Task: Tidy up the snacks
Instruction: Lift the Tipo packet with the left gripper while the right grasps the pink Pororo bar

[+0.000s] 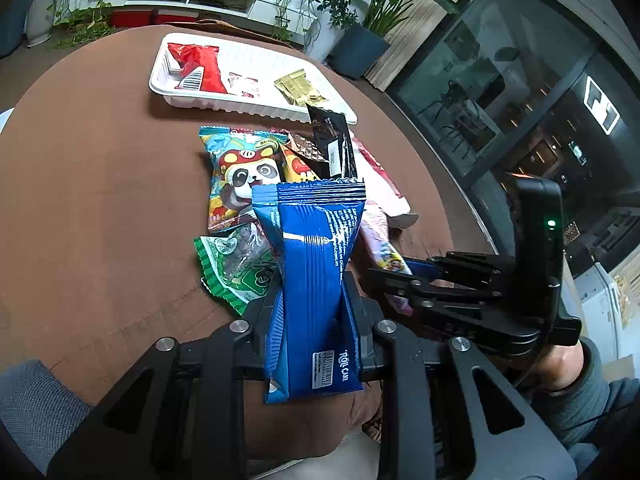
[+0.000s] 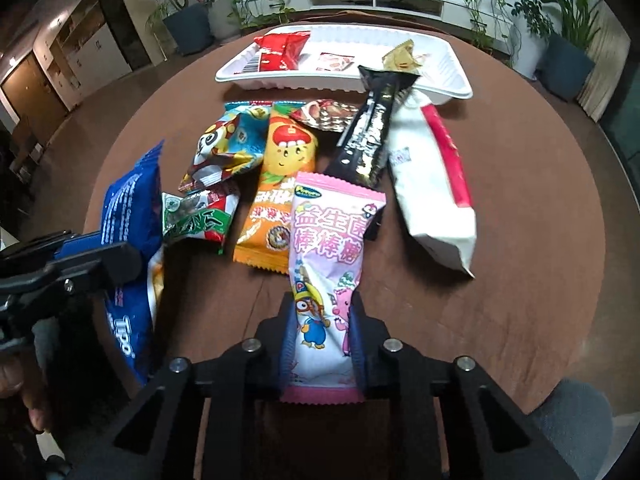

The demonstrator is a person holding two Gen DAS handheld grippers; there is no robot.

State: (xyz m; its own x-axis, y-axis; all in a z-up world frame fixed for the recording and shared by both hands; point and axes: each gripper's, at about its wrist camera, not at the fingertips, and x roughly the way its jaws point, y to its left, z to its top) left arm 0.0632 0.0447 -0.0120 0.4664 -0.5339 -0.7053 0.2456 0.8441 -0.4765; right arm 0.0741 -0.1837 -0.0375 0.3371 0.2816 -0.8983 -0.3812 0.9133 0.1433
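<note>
Round brown table (image 2: 500, 320) w/ a snack pile in the middle, white tray (image 2: 448, 76) at 12 o'clock. Far left, at 9 o'clock in the right wrist view: left gripper (image 1: 312, 304), jaws nearly closed, pinching a blue cake pack (image 1: 316, 264) at its waist, pack held upright off the table. Next to it, approx 10 o'clock, a green packet (image 2: 196, 220) and a panda bag (image 2: 224, 148) lie in the pile. Centre: orange cartoon pack (image 2: 280, 184) flat on the table, a small brown foil pack (image 2: 328, 114) behind it. At 6 o'clock: right gripper (image 2: 324, 344), jaws squeezed in on the lower part of a pink lollipop bag (image 2: 332, 248), top end resting over the orange pack. Right of that, approx 1 o'clock, a black stick pack (image 2: 372, 136) leans onto the tray rim; a white-and-red bag (image 2: 432, 184) lies at 2 o'clock. Inside tray, l-to-r: red pack (image 2: 280, 52), small red-white pack (image 2: 334, 60), gold wrappers (image 2: 402, 58).
</note>
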